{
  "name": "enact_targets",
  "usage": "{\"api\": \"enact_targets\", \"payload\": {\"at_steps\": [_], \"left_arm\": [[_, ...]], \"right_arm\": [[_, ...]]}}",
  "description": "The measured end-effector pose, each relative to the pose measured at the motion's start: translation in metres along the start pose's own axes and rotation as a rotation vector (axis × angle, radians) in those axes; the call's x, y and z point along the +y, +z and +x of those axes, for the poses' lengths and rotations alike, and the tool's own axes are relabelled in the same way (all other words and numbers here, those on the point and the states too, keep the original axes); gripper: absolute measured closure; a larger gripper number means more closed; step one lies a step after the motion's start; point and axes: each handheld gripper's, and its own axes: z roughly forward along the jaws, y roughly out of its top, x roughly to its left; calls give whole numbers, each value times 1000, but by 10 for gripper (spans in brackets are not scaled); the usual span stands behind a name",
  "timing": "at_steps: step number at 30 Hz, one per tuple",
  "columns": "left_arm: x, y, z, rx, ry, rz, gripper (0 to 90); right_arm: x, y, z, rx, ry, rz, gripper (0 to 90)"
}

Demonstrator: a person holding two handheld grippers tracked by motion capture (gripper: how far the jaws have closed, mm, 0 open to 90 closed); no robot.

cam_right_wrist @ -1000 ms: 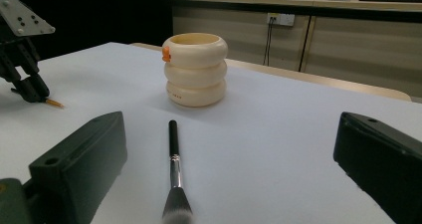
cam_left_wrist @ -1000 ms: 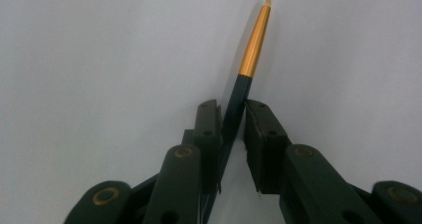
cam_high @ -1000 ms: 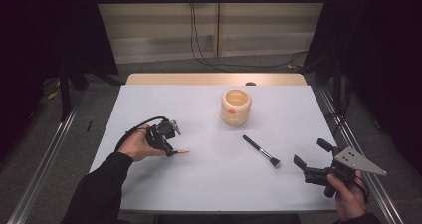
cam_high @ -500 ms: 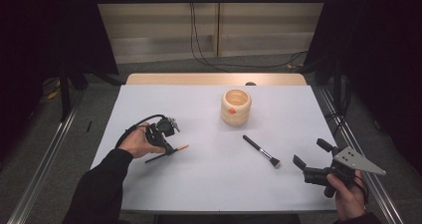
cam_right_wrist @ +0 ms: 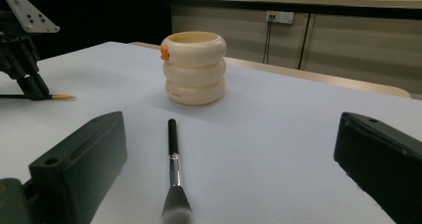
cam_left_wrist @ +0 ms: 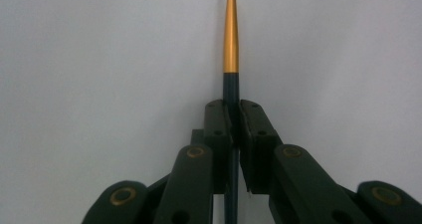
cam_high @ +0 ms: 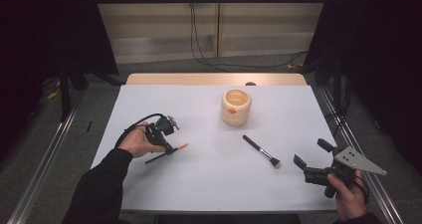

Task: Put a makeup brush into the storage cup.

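Left hand-held gripper clamps the slim gold-tipped brush lying flat, ringed holder up-right of it; right hand-held gripper gapes empty.

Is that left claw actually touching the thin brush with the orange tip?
Touching. In the left gripper view, the left gripper has both jaws pressed against the dark handle of the thin brush, with no gap on either side.

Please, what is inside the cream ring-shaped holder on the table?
The cream holder stands upright and open at the top. In the high view the upper part of its inside looks empty; nothing sticks out above the rim. Its bottom is hidden by the wall, so something small there cannot be excluded.
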Motion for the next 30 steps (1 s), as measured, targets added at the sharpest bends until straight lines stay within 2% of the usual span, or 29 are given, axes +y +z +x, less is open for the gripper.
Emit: {"api": "enact_targets", "payload": {"at_steps": [2,5,6,8,10,11,13,14,18,19,20,21,25,26,27,28,29,30], "left_arm": [[0,0,0,4,-4,-6,834],[-1,0,1,-8,-14,-9,834],[-1,-1,1,-1,-12,-7,833],[-1,-2,3,-22,-16,-7,834],[-2,-2,2,-10,-25,-18,834],[-1,-3,3,-20,-21,-19,834],[-1,-5,3,-17,-31,-36,834],[-1,-6,3,-26,-31,-40,833],[-2,-11,4,-24,-32,-68,833],[-3,-13,4,-25,-45,-75,833],[-3,-15,4,-21,-33,-73,833],[-4,-16,3,-22,-55,-94,833],[-4,-21,1,-26,-68,-159,833],[-3,-24,1,-30,-66,-146,833],[-3,-24,1,-26,-69,-158,834],[-3,-25,1,-25,-61,-159,833],[-4,-25,-1,-31,-98,-191,833],[-4,-27,0,-19,-80,-179,834]], "right_arm": [[0,0,0,13,-13,5,0],[0,0,0,-5,-2,1,0],[-1,-1,-2,10,-25,11,0],[0,-1,-1,7,-9,10,0],[0,0,-1,6,-14,8,0],[0,0,0,-2,-1,1,0],[0,0,-1,4,-16,6,0],[0,0,0,-1,4,0,0],[0,0,0,3,3,-4,0],[0,0,0,4,3,-3,0],[0,0,0,5,2,-3,0],[0,0,0,16,-13,4,0],[0,0,0,4,4,-3,0],[0,0,0,15,-9,2,0],[0,0,0,14,-12,0,0],[0,0,0,5,3,-6,0],[0,0,0,5,3,-4,0],[0,0,0,6,4,-4,0]]}}
